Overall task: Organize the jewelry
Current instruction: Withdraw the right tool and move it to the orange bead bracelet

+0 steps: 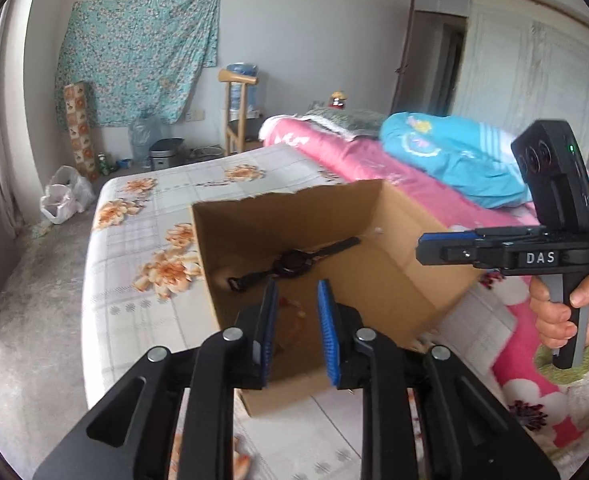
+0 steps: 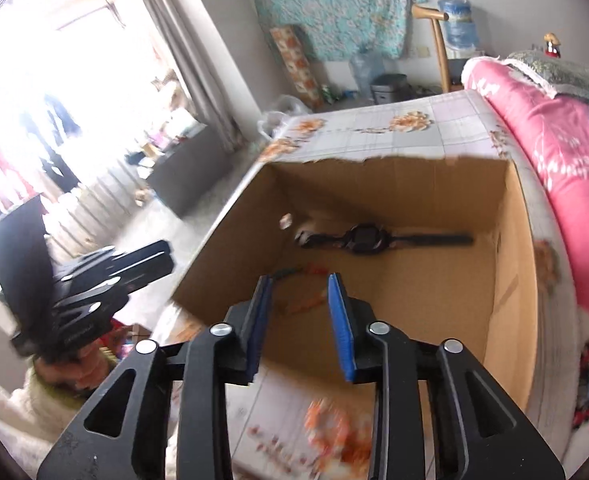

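Both left gripper [image 1: 294,330] and right gripper [image 2: 300,324] parted and empty above open brown cardboard box [image 1: 394,264], black strap wristwatch [image 1: 294,263] ahead of jaws on floor, blurry orange beaded bracelet [image 2: 302,300] just under; risk snagging box wall, tipping it.

place: home bedroom | signs: bed [image 1: 142,216] with floral sheet, pink quilt [image 1: 394,176], curtains [image 2: 198,64]
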`<state>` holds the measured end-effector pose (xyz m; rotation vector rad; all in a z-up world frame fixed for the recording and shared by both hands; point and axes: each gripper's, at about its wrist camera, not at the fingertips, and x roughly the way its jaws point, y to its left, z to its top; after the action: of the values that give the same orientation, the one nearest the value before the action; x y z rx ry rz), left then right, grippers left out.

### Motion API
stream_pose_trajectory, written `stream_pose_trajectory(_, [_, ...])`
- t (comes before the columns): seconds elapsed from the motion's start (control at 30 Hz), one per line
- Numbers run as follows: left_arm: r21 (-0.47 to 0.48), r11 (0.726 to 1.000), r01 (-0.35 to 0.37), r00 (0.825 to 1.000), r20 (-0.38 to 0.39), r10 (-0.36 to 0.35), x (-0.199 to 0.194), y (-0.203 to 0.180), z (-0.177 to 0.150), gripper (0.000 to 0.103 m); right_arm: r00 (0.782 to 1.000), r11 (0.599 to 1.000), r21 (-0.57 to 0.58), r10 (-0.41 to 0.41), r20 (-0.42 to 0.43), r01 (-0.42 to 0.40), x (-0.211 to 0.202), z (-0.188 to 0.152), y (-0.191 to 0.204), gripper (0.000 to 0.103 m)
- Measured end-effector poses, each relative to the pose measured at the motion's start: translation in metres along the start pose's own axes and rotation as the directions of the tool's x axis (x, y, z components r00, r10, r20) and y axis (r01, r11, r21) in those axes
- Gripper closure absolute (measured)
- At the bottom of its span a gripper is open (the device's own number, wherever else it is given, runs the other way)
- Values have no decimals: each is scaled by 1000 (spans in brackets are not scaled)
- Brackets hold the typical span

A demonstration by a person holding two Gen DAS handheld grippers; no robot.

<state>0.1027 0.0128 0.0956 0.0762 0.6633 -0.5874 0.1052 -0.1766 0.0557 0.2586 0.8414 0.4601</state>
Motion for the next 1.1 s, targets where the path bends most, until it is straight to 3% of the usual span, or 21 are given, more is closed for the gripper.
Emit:
stream_pose_trajectory(0.07, [-8, 999, 43, 999, -3, -43, -8, -9, -18, 77, 999, 999, 7, 39, 3, -39, -14, -26, 0, 65])
stream_pose_trajectory(0.17, [-34, 997, 71, 996, -42, -73, -5, -21, -43, 73, 998, 999, 38, 41, -38, -39, -16, -57, -4, 65])
stream_pose_trajectory(0.3, [-62, 998, 25, 989, -143, -34, 24, -32, -70, 73, 994, 991, 134, 1, -111, 14, 0, -80, -22, 65])
stream_pose_trajectory(0.5, [-135, 991, -10, 983, -185, -15, 55, -25, -79, 73, 991, 946, 321, -4, -132, 47, 20, -78, -62, 65])
stream_pose_trajectory(0.7, [-148, 989, -2, 990, -137, -18, 58, -26, -71, 73, 996, 915, 401, -9, -86, 43, 21, -61, -82, 63])
stream_pose_trajectory(0.9, [-147, 989, -6, 991, -136, -14, 65, -28, -75, 73, 987, 929, 334, -134, -90, 156, 20, -59, -75, 54])
stream_pose_trajectory(1.03, [-112, 994, -4, 985, -170, -16, 67, -34, -85, 73, 945, 926, 193, -307, -111, 324, 9, -63, -59, 27])
stream_pose_trajectory(1.1, [-84, 996, -6, 979, -201, -10, 71, -41, -94, 73, 907, 903, 111, -402, -125, 415, 4, -67, -52, 15])
